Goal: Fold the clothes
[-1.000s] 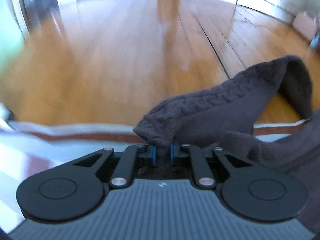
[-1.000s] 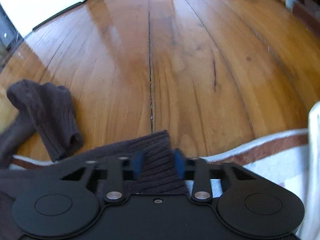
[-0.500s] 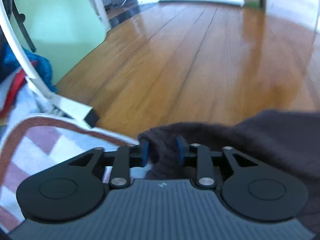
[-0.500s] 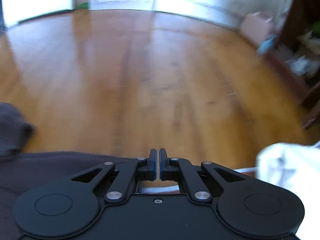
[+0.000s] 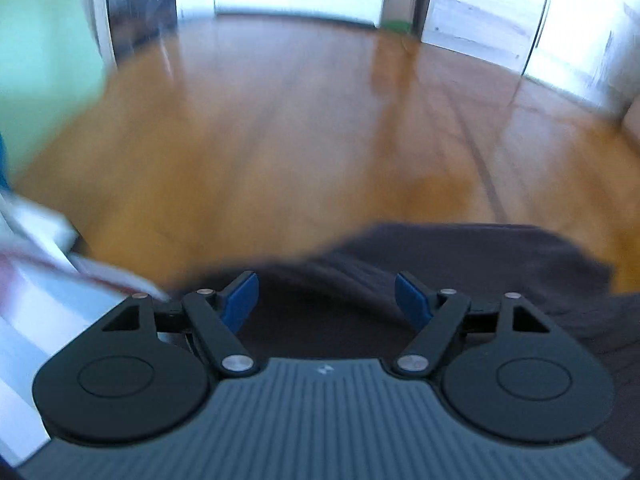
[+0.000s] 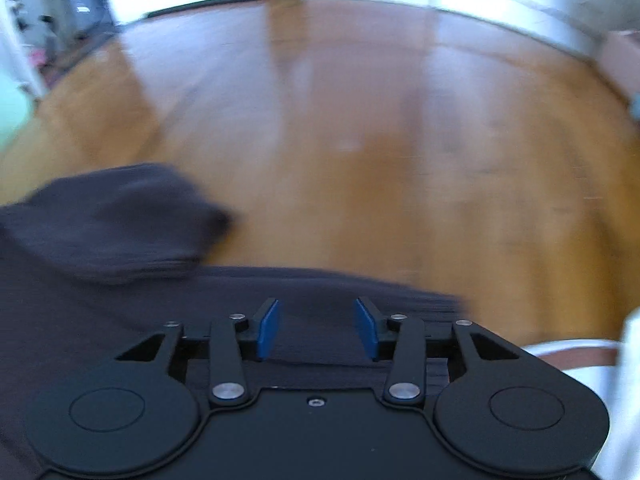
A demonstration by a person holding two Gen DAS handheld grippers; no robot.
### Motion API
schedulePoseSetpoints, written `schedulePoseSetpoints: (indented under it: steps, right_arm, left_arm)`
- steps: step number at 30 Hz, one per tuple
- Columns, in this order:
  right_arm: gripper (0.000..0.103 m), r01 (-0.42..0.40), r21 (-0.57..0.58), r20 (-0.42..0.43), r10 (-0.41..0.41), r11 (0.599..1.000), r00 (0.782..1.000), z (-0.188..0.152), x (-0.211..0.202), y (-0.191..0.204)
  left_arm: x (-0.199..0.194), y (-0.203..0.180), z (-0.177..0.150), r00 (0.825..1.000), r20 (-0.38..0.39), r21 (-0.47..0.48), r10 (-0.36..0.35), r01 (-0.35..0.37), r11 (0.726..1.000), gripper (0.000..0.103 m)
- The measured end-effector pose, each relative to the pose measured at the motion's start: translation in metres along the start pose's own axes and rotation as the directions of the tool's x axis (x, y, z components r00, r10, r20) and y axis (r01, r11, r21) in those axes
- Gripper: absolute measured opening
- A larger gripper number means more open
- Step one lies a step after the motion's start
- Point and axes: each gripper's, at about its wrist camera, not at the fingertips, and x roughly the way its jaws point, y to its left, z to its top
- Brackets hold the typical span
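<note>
One dark knit garment in view, lying on a striped cloth at the edge of the wooden floor. Both frames blurred. Left gripper: jaws spread, over the fabric, nothing pinched. Right gripper: jaws spread likewise, garment under and ahead of it. A bunched part, perhaps a sleeve, lies to its left. Judgement: soft, limp, moderately heavy knit; will sag and stretch, not slip. Best taken at an edge or corner, through all layers. Fold stage not determinable. Count: two grippers, one garment, one striped cloth.
</note>
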Motion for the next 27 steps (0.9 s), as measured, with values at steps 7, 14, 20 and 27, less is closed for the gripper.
schedulePoseSetpoints:
  steps: [7,14,20,27]
  right_arm:
    - [0.062,-0.199,0.366,-0.093,0.248,0.909,0.964,0.021,0.046,0.028]
    - [0.063,-0.174,0.540,-0.124,0.282,0.824,0.951,0.026,0.072,0.024]
    - [0.010,-0.023,0.317,-0.124,0.066,0.948,0.990,0.045,0.079,0.050]
    - [0.009,0.253,0.037,0.415,-0.246,0.967,0.876,0.042,-0.040,0.096]
  left_arm:
    - [0.043,0.031,-0.019,0.984,-0.108,-0.441,-0.142,0.080,0.894,0.075]
    - [0.036,0.077,0.014,0.996,-0.088,-0.482,-0.032,-0.015,0.876,0.075]
    - [0.051,0.057,0.024,0.985,-0.167,-0.101,0.054,-0.071,0.992,0.007]
    - [-0.043,0.070,0.010,0.989,0.148,-0.213,-0.022,0.053,0.976,0.080]
